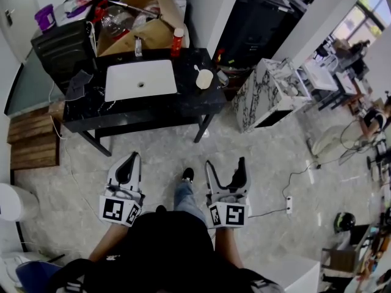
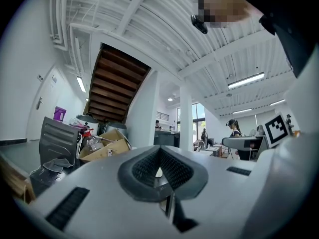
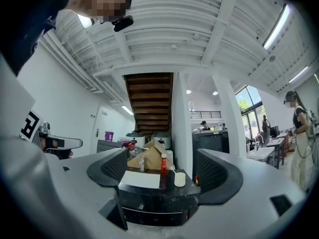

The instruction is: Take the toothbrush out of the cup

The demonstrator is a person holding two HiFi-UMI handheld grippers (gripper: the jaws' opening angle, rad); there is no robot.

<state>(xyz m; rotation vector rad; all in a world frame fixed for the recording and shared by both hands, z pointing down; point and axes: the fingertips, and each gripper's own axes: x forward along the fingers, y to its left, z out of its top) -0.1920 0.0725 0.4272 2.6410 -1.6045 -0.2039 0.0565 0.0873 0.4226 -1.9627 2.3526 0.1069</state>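
Left gripper (image 1: 131,157) is sitting pressed together, right gripper (image 1: 225,163) is hanging spread and empty, cup (image 1: 204,79) with toothbrush (image 1: 197,69) is standing well ahead of both.

I'm seeing an open-plan workshop-office: black counter (image 1: 183,105) with white sink (image 1: 140,79) at twelve o'clock, cluttered cardboard box (image 1: 143,32) behind, work desks (image 1: 333,78) at two o'clock, power strip (image 1: 289,204) on the floor.

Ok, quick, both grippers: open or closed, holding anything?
Left gripper: jaws closed, nothing between them.
Right gripper: jaws open, nothing between them.
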